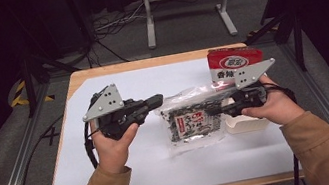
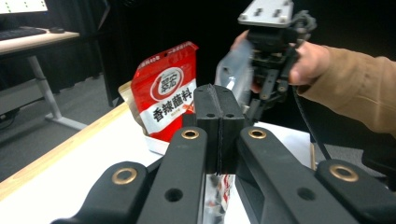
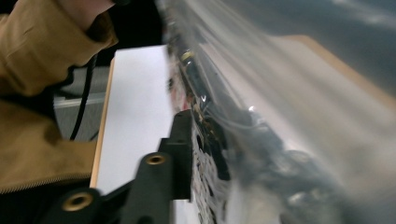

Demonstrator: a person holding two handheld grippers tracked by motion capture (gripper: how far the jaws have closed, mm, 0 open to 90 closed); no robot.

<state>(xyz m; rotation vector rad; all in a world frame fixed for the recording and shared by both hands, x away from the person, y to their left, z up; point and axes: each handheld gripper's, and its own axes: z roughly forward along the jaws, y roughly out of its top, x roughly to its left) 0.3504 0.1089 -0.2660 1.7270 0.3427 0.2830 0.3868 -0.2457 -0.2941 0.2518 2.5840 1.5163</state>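
1. The desk point(image 1: 116, 181) is the biggest thing here: a wooden top under a white sheet, with the person's sleeves coming in from the near edge. The work sits toward the middle and right, within reach of both hands.

2. A red packet point(image 1: 233, 63) stands upright at the far right of the desk, leaning out of a shallow white tray point(image 1: 246, 123). It looks parked there, out of the way of the work.

3. The clear bag point(image 1: 192, 120), full of dark flakes with a printed label, is in the middle of the desk between the two tools. In the left gripper view its upper edge is raised off the surface, so it seems to be held up rather than lying flat.

4. The right hand-held gripper point(image 1: 212, 111) reaches in from the right and is clamped on the bag's right edge; in its own view one black jaw presses against the crinkled film. My guess is it is steadying or lifting that side.

5. The left hand-held gripper point(image 1: 157, 99) has its jaws pressed together at the bag's upper left corner. Whether film is caught between them I cannot tell.
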